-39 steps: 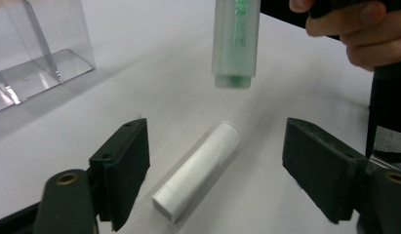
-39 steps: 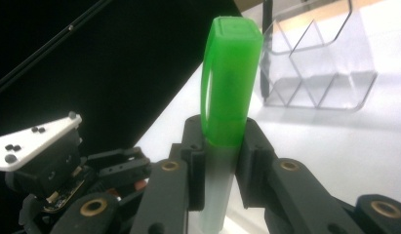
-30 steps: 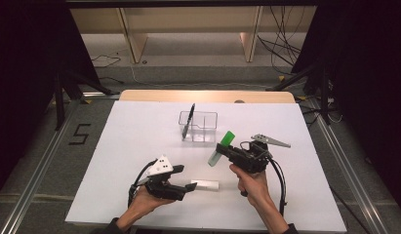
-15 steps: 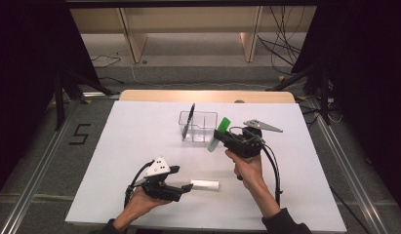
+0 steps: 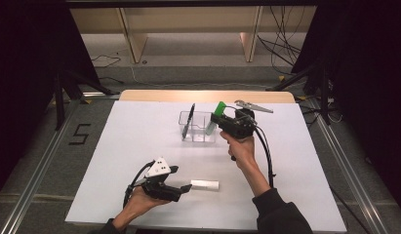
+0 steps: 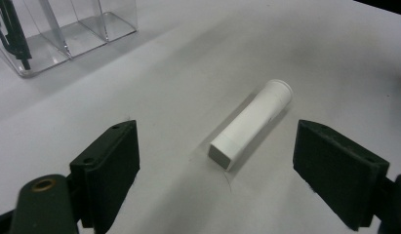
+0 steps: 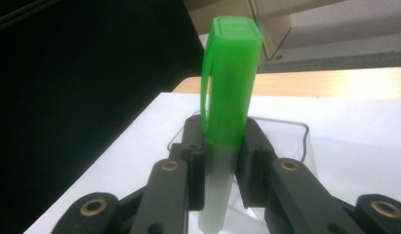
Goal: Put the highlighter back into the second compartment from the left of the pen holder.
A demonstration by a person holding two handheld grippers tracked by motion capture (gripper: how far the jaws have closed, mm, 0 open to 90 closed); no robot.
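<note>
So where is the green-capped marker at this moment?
In the high view the green-capped marker is clamped in the right gripper, over the right end of the clear organizer near the table's far edge.

I work in what looks like a lab recording bay: my white table [image 5: 115, 161] stands between black curtains [image 5: 27, 73], with metal floor rails [image 5: 37, 161] along both its sides, a taped "5" [image 5: 80, 134] on the floor left of it, and loose cables [image 5: 281, 44] behind it.
</note>
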